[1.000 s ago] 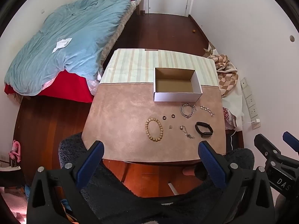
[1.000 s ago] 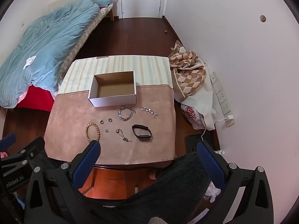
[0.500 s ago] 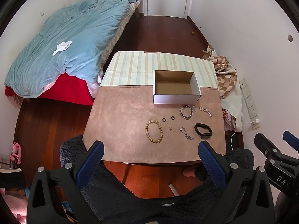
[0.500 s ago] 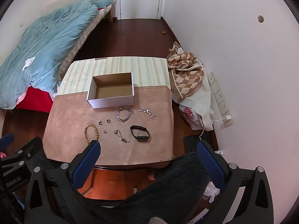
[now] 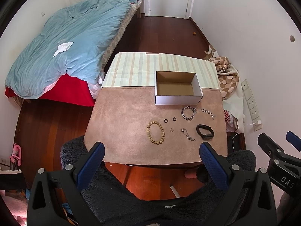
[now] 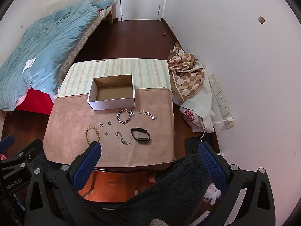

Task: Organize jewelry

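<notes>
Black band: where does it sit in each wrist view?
Left wrist: black band lies right of centre, near the table's right edge, above the gripper's right finger.
Right wrist: black band lies just below centre, between the two fingers.
Shared landmark: the open white box, with the silver chain bracelet between it and the band.

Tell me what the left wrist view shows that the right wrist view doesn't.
Only the left wrist view shows the pink object on the floor at far left, and the right tongs at its right edge. Only the right wrist view shows the white charger in the wall socket, crumpled tissue on the floor, and the left tongs at its left edge. Both show the open box, wooden bead bracelet, black band, silver chain bracelet and the bed.
</notes>
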Available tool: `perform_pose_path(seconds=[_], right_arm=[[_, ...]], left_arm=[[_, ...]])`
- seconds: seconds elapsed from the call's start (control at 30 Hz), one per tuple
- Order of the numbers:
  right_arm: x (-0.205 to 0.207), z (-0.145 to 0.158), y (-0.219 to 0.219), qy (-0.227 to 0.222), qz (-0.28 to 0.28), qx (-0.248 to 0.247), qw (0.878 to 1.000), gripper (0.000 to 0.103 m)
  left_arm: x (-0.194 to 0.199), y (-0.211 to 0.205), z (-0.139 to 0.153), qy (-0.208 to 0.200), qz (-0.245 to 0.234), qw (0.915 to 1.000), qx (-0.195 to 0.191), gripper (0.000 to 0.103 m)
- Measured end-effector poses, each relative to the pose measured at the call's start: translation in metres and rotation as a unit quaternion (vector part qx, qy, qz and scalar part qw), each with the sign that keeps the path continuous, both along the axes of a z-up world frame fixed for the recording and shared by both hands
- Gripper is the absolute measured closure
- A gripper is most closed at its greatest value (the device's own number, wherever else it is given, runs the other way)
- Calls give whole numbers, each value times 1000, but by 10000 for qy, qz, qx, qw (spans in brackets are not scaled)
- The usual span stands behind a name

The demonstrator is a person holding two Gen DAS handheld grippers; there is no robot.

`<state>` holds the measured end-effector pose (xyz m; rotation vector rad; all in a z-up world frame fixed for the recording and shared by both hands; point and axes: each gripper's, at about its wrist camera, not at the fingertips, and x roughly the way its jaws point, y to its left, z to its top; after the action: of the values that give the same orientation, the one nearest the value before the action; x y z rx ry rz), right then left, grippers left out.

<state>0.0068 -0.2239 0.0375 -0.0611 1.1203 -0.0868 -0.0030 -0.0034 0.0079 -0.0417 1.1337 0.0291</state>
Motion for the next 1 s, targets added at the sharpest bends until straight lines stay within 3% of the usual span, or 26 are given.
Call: perform_pose_path(seconds=[1.0], right_arm=[[-3,6,-3,-75,-40,-50,10000,0]], left_arm=[[-6,-3,4,-90,-47,9999,-84,0]])
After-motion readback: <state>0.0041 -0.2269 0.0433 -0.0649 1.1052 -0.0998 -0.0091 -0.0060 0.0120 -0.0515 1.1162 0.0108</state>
